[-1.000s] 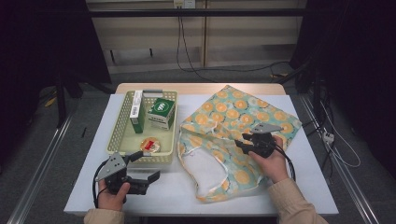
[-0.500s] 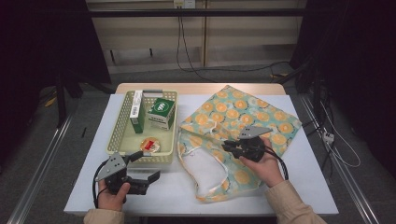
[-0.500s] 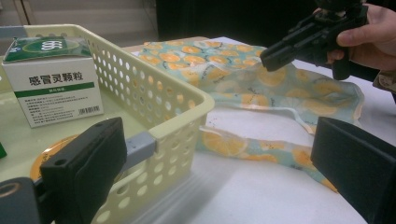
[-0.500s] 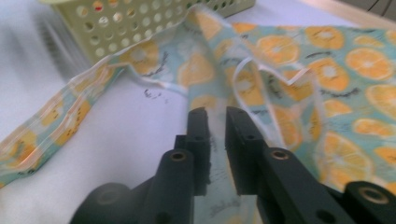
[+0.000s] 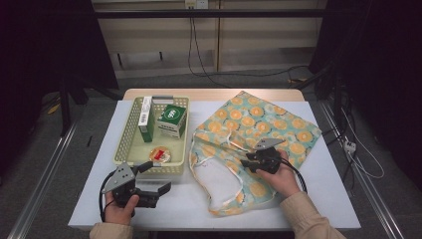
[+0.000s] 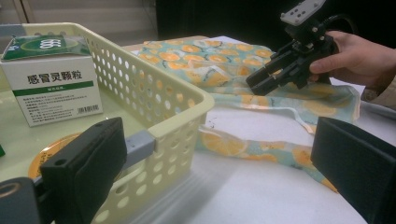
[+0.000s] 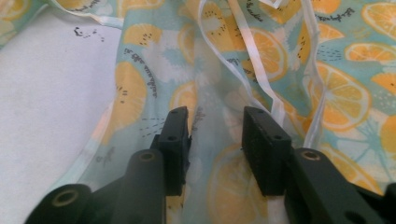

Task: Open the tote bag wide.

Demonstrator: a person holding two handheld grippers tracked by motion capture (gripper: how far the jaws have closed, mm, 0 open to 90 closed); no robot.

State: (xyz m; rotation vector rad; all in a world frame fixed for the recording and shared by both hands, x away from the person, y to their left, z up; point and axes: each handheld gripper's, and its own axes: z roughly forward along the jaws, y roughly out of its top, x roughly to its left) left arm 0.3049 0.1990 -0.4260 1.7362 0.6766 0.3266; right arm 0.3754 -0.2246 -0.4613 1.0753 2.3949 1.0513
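The table point(image 5: 318, 199) carries a fruit-print cloth bag point(image 5: 268, 124) on its right half, mouth toward the person, and a perforated basket point(image 5: 130, 134) on its left half. In the basket stand a green-and-white box point(image 5: 172, 119) and a tall narrow box point(image 5: 146, 117), with a round tin point(image 5: 161, 154) at the near end. The right hand point(image 5: 281, 177) reaches in from the near edge, its right gripper point(image 5: 247, 163) tilted down over the bag near its mouth; the jaws have just been opening, stand partly apart and hold nothing, with bag fabric beneath them. The left hand point(image 5: 118, 206) rests near the table's front edge, its left gripper point(image 5: 161, 174) level, jaws wide apart and empty, just beside the basket's near corner.
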